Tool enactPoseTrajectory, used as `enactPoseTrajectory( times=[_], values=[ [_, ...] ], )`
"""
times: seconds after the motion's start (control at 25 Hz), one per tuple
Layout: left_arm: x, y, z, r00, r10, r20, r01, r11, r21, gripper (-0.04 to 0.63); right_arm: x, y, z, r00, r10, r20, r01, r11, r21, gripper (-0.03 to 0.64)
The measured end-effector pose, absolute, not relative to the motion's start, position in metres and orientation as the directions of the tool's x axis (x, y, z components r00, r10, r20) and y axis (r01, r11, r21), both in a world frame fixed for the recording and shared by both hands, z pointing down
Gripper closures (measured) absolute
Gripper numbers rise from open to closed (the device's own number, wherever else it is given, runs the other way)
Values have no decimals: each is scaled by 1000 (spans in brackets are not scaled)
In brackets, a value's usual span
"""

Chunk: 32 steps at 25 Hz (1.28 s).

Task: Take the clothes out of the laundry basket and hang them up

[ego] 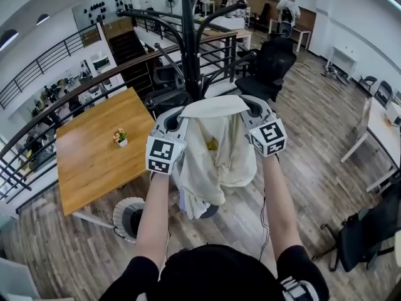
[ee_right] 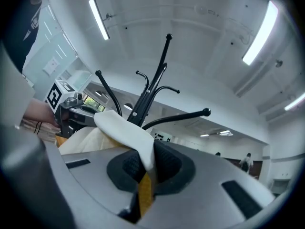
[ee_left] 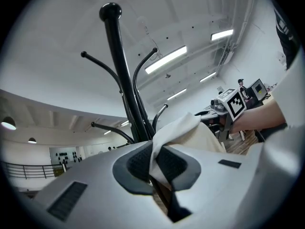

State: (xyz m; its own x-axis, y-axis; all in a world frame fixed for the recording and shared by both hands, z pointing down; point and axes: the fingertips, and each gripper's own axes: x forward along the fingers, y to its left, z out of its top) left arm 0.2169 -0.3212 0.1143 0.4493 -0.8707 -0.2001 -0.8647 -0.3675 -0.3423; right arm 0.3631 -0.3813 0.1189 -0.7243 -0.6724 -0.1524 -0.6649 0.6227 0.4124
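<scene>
Centre of the head view: cream garment (ego: 216, 152), upper edge stretched left to right between two grippers, long axis hanging straight down toward the wood floor (ego: 313, 143). Left gripper (ego: 180, 116): jaws clamped on the garment's left corner. Right gripper (ego: 249, 110): jaws clamped on its right corner. Upper centre, just behind: black coat rack (ego: 188, 42), upright, hooks curving upward. Lower left: white laundry basket (ego: 118, 212), beside a wooden table (ego: 94, 162).

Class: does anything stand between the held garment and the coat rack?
Nothing visible does. The garment, gripped by the left tongs and right tongs, hangs just in front of the rack, whose visible hooks are bare.
</scene>
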Motion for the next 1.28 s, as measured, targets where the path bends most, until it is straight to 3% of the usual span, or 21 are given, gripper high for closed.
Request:
enactPoseTrajectory(
  times=[0.36,0.72,1.0,1.16,1.28],
  values=[
    [220,-340,166,437,-893,-110,-861,-380,-338,563,336,-392,179,-791,-608,-60,-590,734,338,603],
    [255,-320,210,531,-847,-39,-793,-480,-375,563,321,-358,208,-870,-483,-94,-491,842,224,601],
    [267,-305,218,535,-841,-85,-810,-481,-336,563,330,-346,220,-874,-465,-138,-485,850,207,598],
    [262,-296,216,513,-850,-119,-829,-454,-328,561,343,-342,225,-858,-495,-139,-514,832,210,556],
    [256,-290,218,490,-861,-138,-844,-428,-324,498,354,-341,231,-847,-512,-143,-531,825,195,531]
  ],
)
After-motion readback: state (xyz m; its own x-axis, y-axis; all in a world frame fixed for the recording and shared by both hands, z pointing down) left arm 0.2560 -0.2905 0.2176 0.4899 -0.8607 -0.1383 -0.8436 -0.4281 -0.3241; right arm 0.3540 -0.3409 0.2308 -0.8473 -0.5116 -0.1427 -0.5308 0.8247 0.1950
